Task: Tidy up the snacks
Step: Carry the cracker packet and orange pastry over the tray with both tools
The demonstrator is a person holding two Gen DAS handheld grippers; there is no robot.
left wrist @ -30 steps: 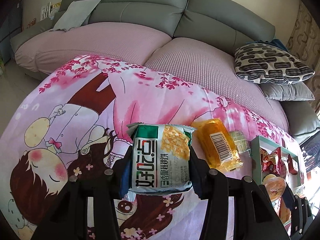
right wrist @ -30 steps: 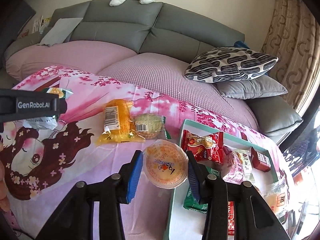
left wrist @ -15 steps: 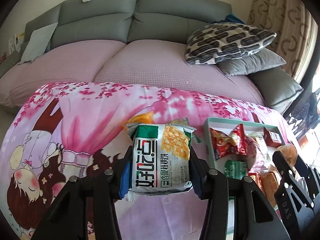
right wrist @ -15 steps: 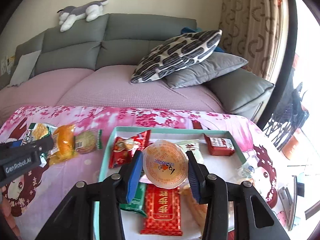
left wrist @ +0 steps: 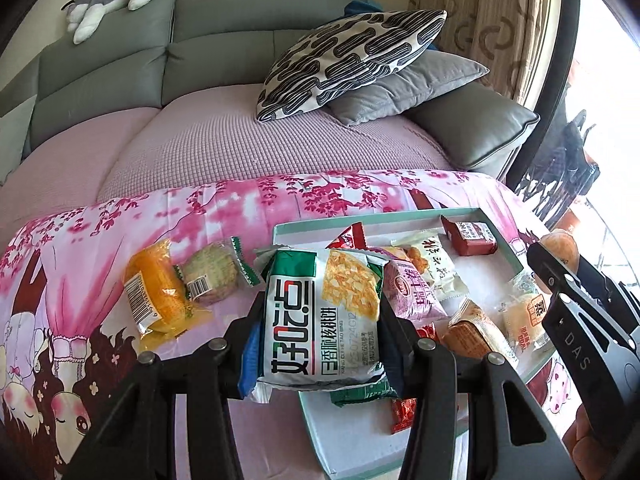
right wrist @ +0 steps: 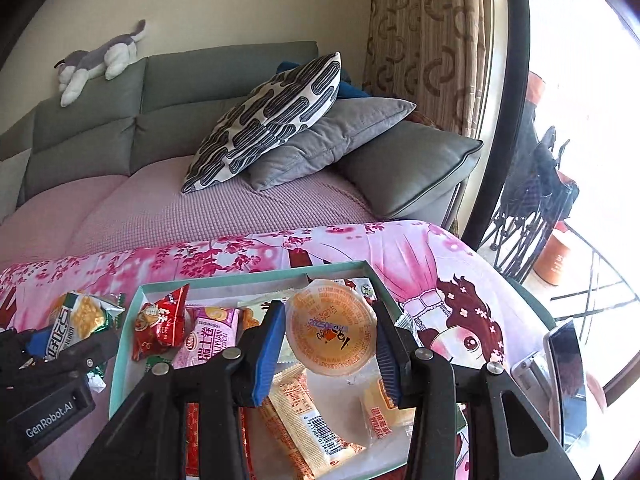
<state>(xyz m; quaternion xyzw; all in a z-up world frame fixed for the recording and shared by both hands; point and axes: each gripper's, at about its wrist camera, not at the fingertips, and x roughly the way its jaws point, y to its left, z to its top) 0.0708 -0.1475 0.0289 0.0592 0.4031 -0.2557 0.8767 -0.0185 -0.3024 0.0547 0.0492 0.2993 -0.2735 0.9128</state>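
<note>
- The green-and-white biscuit packet [left wrist: 320, 316] is gripped between the pads of the left gripper [left wrist: 318, 340] and is held above the near-left corner of the box [left wrist: 400, 216].
- The round jelly cup [right wrist: 333, 329] is clamped by the right gripper [right wrist: 328, 344] and is held over the middle of the box.
- Two wrapped snacks are left outside the box, on the pink cloth [left wrist: 200, 216] just to its left: an orange packet [left wrist: 156, 296] and a round cake in clear wrap [left wrist: 212, 278], touching each other.
- About eight snacks are counted inside the box in the right wrist view; some overlap, so the count is uncertain.
- If the biscuit packet is let go where it hangs, it is likely to catch on the box's left rim and tip onto the cloth.
- The jelly cup, if dropped on the piled packets, could be tilted or rolled against the box wall.
- The slick wrappers could be slid out of the pads by a quick swing.
</note>
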